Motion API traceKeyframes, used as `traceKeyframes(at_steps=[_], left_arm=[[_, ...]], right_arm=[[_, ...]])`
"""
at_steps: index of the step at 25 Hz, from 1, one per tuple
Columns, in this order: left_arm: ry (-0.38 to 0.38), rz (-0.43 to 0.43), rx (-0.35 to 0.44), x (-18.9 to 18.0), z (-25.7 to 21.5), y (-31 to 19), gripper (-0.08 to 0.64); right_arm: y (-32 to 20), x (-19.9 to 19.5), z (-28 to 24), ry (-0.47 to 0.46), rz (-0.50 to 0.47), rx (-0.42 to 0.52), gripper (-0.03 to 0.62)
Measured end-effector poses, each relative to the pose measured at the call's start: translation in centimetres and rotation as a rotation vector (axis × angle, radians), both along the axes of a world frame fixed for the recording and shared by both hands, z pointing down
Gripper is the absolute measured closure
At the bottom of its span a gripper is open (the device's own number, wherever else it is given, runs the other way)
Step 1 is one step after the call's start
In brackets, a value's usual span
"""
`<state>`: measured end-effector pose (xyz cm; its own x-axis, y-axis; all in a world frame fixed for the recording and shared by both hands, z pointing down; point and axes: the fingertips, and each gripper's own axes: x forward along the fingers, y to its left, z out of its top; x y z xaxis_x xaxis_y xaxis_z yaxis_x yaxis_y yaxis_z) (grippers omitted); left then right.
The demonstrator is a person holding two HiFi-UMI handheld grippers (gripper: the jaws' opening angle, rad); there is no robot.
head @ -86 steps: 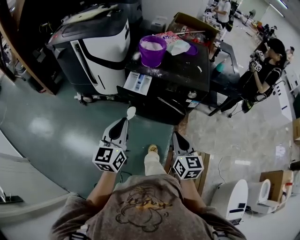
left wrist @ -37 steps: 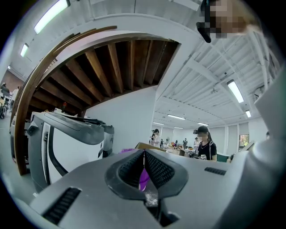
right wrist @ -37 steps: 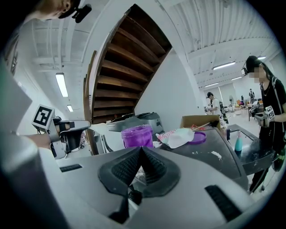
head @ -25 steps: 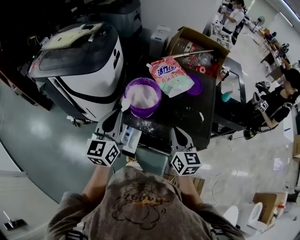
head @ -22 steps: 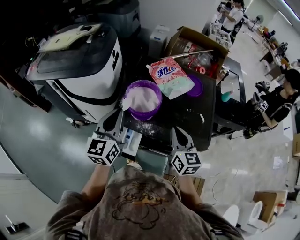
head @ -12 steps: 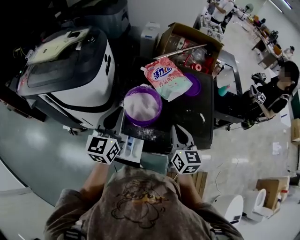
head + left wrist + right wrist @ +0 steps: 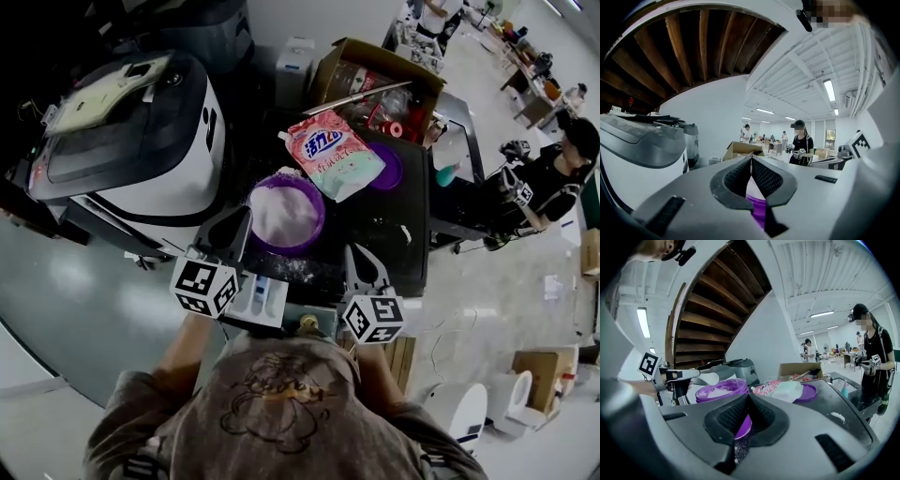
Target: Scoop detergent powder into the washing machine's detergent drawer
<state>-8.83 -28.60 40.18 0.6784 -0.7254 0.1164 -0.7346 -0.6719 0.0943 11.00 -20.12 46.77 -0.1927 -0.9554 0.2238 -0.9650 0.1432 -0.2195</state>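
Observation:
A purple tub (image 7: 286,214) full of white detergent powder stands on the black washing machine top (image 7: 384,239). My left gripper (image 7: 240,220) is shut on the handle of a white spoon (image 7: 707,378), whose bowl hovers at the tub's near left rim. In the left gripper view the thin handle shows between the jaws of the left gripper (image 7: 751,161), with the tub (image 7: 757,206) below. The open white detergent drawer (image 7: 259,298) juts out below the left gripper. My right gripper (image 7: 355,255) is shut and empty over the machine's front edge, right of the tub (image 7: 723,389).
A pink detergent bag (image 7: 330,156) lies behind the tub, partly on a purple lid (image 7: 389,171). A white and black appliance (image 7: 122,141) stands to the left, an open cardboard box (image 7: 375,80) behind. A person (image 7: 553,159) stands at the far right.
I have come up close to the machine. The left gripper carried the spoon forward from the floor side to the tub's rim. The right gripper came along, still shut.

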Motion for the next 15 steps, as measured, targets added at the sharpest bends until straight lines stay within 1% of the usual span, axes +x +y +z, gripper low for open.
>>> traceKeyframes(at_steps=[8,15], left_arm=[[-0.124,0.032,0.001,0.7,0.4,-0.7,0.537],[-0.254,0.121,-0.009,2.0,1.0,-1.0,0.537]], right_arm=[[-1.3,0.2,0.2,-0.011,-0.068,0.003,0.592],[-2.1,0.1,0.5,-0.026,-0.115,0.006,0.592]])
